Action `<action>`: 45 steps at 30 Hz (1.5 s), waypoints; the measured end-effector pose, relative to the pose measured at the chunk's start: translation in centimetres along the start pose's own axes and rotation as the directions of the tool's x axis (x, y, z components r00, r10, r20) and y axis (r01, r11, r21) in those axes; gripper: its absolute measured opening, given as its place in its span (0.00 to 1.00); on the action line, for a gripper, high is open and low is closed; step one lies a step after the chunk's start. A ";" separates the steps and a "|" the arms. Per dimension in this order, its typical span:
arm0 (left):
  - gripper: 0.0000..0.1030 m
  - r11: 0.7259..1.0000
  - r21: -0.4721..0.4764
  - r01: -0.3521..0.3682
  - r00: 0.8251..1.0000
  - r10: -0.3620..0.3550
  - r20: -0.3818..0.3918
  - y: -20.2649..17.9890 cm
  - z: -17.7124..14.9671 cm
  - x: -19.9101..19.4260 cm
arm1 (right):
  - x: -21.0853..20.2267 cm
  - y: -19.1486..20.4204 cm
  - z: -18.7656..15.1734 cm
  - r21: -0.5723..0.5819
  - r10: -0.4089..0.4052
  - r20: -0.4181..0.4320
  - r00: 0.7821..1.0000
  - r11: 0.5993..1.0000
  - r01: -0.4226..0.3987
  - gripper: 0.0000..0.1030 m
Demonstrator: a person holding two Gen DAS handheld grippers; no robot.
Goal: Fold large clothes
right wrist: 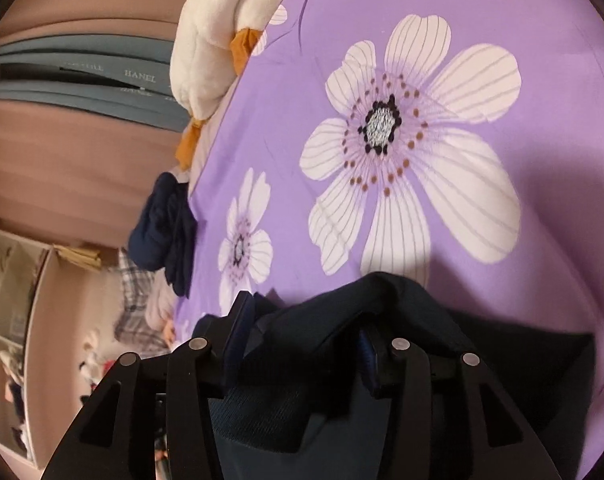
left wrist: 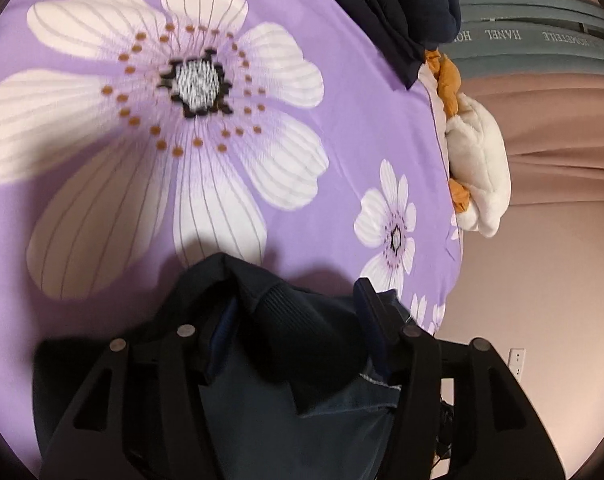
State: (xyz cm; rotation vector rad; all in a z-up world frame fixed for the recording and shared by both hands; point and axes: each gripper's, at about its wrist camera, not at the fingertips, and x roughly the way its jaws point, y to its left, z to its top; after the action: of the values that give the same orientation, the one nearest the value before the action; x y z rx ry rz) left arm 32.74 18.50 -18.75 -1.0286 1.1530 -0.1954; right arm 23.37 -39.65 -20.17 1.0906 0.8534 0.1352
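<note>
1. The left gripper (left wrist: 290, 316) is clenched on a bunch of the dark navy garment (left wrist: 262, 380); the ribbed fabric fills the space between its two black fingers and hangs down below them.
2. The right gripper (right wrist: 302, 332) also grasps the dark navy garment (right wrist: 342, 320); a thick fold of it rises between the fingers and spreads to the right of them.
3. In both views the garment is held above the purple bedsheet (left wrist: 362, 120) with big white flowers, and it throws a soft shadow on the sheet just ahead of the fingers.
4. A second dark navy cloth (left wrist: 402, 12) lies bunched at the edge of the bed; in the right wrist view it (right wrist: 162, 228) hangs partly over that edge.
5. A white plush toy (left wrist: 478, 168) with orange parts rests on the same edge of the bed, near the bunched cloth.
6. Behind the toy there is a pinkish wall (left wrist: 562, 128) and grey-blue bands (left wrist: 542, 40) with the printed word "HANEL".
</note>
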 end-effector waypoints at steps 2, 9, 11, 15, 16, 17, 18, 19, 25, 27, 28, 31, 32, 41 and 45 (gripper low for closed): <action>0.54 0.999 -0.028 0.026 0.999 -0.025 0.030 0.2 0.7 -0.6 | -0.4 -0.3 0.5 0.028 0.037 0.010 0.999 0.999 -0.037 0.47; 0.57 0.997 0.064 -0.050 0.991 0.041 0.128 -1.5 1.5 -3.3 | -2.8 -0.5 2.2 0.066 0.038 0.167 0.985 0.997 -0.050 0.58; 0.57 0.993 0.098 -0.059 0.986 0.043 0.160 -1.9 1.3 -4.4 | -3.8 -0.2 2.2 0.051 0.044 0.185 0.982 0.997 -0.054 0.58; 0.57 0.929 0.312 -0.198 0.975 0.155 0.158 -3.8 -1.6 -4.6 | -4.5 3.3 -0.1 -0.188 -0.038 0.145 0.989 0.980 0.065 0.58; 0.57 0.905 0.371 -0.209 0.975 0.165 0.149 -4.2 -3.0 -4.5 | -4.6 3.8 -0.8 -0.241 -0.058 0.139 0.989 0.966 0.091 0.58; 0.57 0.880 0.422 -0.217 0.975 0.174 0.139 -4.4 -4.6 -4.4 | -4.6 4.9 -2.2 -0.332 -0.089 0.128 0.988 0.935 0.127 0.58; 0.57 0.850 0.476 -0.227 0.974 0.190 0.126 -4.5 -6.4 -4.2 | -4.6 5.7 -3.6 -0.407 -0.122 0.124 0.985 0.899 0.162 0.58; 0.57 0.816 0.529 -0.231 0.973 0.204 0.111 -4.5 -8.3 -4.0 | -4.7 6.2 -4.9 -0.473 -0.156 0.127 0.980 0.858 0.198 0.58; 0.57 0.649 0.706 -0.285 0.951 0.285 0.122 -3.3 -17.1 -3.0 | -3.9 7.7 -12.4 -0.712 -0.367 0.281 0.887 0.539 0.449 0.58; 0.57 0.596 0.732 -0.330 0.936 0.309 0.171 -2.6 -18.9 -2.9 | -3.9 7.4 -14.6 -0.739 -0.377 0.301 0.876 0.489 0.464 0.58; 0.57 0.574 0.741 -0.348 0.929 0.319 0.189 -2.3 -19.6 -2.8 | -4.0 7.4 -15.1 -0.745 -0.373 0.292 0.881 0.489 0.454 0.58; 0.67 0.497 0.755 -0.428 0.896 0.343 0.282 -1.3 -21.4 -2.5 | -4.5 7.1 -17.5 -0.772 -0.349 0.287 0.892 0.467 0.431 0.58; 0.70 0.464 0.755 -0.464 0.879 0.349 0.325 -1.0 -21.8 -2.3 | -4.4 6.8 -18.0 -0.777 -0.353 0.293 0.889 0.454 0.436 0.58; 0.75 0.473 0.738 -0.480 0.873 0.340 0.350 1.5 -22.1 -2.7 | -3.1 3.7 -18.4 -0.743 -0.432 0.248 0.867 0.490 0.456 0.58; 0.75 0.480 0.732 -0.483 0.871 0.347 0.348 1.5 -22.5 -2.9 | -3.5 3.0 -17.7 -0.715 -0.423 0.220 0.879 0.544 0.440 0.58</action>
State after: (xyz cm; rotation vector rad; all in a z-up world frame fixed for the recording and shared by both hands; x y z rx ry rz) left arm 12.36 8.31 -18.61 0.0854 0.9679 -0.2108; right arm 10.06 -27.12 -19.14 0.0639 0.9003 0.0453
